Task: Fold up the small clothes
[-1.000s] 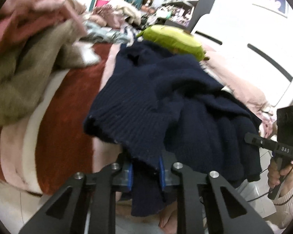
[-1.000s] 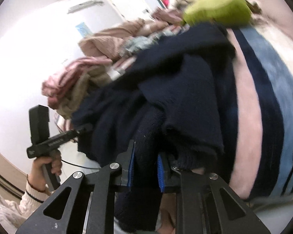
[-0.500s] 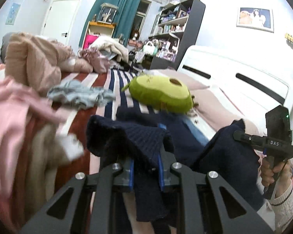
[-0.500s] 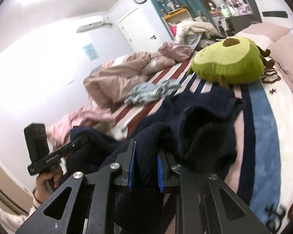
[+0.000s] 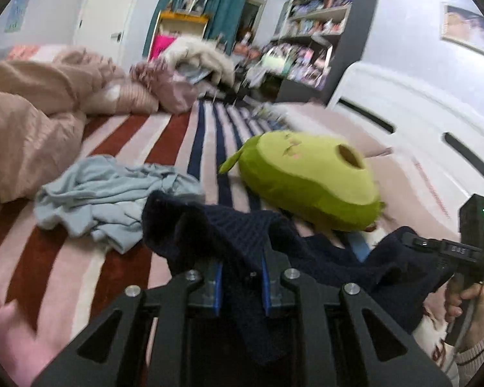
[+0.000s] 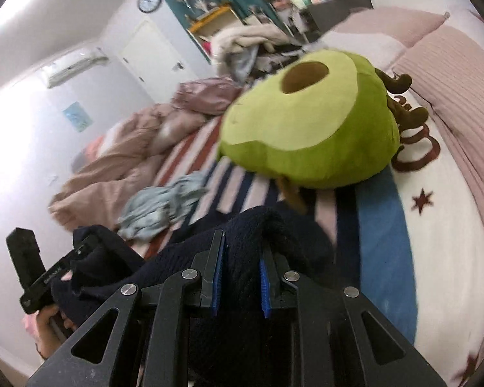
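Observation:
A dark navy knit sweater [image 5: 229,235] hangs between both grippers above the striped bed. My left gripper [image 5: 241,285] is shut on one edge of it, and the cloth drapes over and below the fingers. My right gripper [image 6: 238,282] is shut on another edge of the same sweater [image 6: 251,225]. The right gripper also shows at the right of the left wrist view [image 5: 468,251], and the left gripper at the lower left of the right wrist view [image 6: 38,277], both wrapped in navy cloth.
A green avocado plush [image 5: 309,180] lies on the bed just beyond the sweater. A crumpled light blue garment [image 5: 113,193] lies to its left. Pink bedding and clothes [image 5: 25,119] are heaped at far left. A white headboard [image 5: 419,135] stands at right.
Both grippers have lifted with the sweater and tilted up and forward. The view went from looking down on the sweater to looking across the bed, with the avocado plush closer.

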Tool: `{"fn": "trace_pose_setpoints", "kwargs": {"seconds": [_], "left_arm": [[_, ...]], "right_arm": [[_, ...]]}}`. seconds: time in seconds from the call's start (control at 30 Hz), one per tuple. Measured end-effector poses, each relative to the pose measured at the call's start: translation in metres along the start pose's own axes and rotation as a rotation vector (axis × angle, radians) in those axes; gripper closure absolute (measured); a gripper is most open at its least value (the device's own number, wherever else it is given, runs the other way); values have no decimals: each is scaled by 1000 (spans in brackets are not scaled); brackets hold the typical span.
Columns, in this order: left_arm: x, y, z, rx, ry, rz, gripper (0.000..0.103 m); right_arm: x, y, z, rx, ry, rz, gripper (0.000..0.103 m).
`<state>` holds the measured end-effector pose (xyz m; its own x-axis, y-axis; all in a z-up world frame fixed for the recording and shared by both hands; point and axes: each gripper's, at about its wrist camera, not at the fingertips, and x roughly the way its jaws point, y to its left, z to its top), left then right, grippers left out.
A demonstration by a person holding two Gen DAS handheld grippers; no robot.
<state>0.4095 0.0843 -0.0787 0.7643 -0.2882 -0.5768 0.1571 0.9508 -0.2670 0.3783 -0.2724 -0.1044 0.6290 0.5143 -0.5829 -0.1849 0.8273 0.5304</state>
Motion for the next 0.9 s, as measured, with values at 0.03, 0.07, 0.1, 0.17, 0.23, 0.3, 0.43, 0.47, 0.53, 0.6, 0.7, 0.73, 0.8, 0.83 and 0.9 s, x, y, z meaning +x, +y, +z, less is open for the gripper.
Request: {"fn": "trace_pose_setpoints", "kwargs": {"seconds": [0.03,0.07,0.1,0.17,0.23,0.3,0.43,0.47,0.53,0.6,0.7,0.73,0.8,0.83,0.9], "left_arm": [[21,4,6,-5,25,10,88],[40,7,8,-8,51,17,88],[55,10,9,-14,76,23,88],[83,18,7,-34,132,31,86],[101,27,6,-52,162,39,78],[110,35,2,-68,198,20,58],[103,37,-1,-66,204,13,37],[95,36,0,-65,188,35,25],[76,33,6,-43,128,84,18],[50,27,16,-28,73,91,18],[16,16,22,-4,30,45,8],[4,13,19,0,11,31,2],[-18,12,9,-29,-3,-14,1],[-24,14,3,-51,3,-31,1],[-34,19,-17,-102,36,-58,1]], "right_arm": [[11,-5,6,11,19,-9,90],[23,-10,12,22,43,-19,90],[36,-16,19,26,76,-35,90],[59,-25,23,30,139,-74,90],[75,-36,23,54,196,-83,88],[80,-43,22,78,222,-70,84],[67,-50,27,69,200,-99,33],[58,-48,29,55,176,-121,30],[35,-46,33,36,131,-147,30],[11,-40,34,20,87,-134,30],[-21,-28,29,-2,58,-93,30],[-32,-23,22,-11,56,-77,29],[-43,-19,6,-15,63,-64,27],[-48,-19,-5,-10,75,-53,24],[-51,-21,-26,12,97,-40,22]]}}
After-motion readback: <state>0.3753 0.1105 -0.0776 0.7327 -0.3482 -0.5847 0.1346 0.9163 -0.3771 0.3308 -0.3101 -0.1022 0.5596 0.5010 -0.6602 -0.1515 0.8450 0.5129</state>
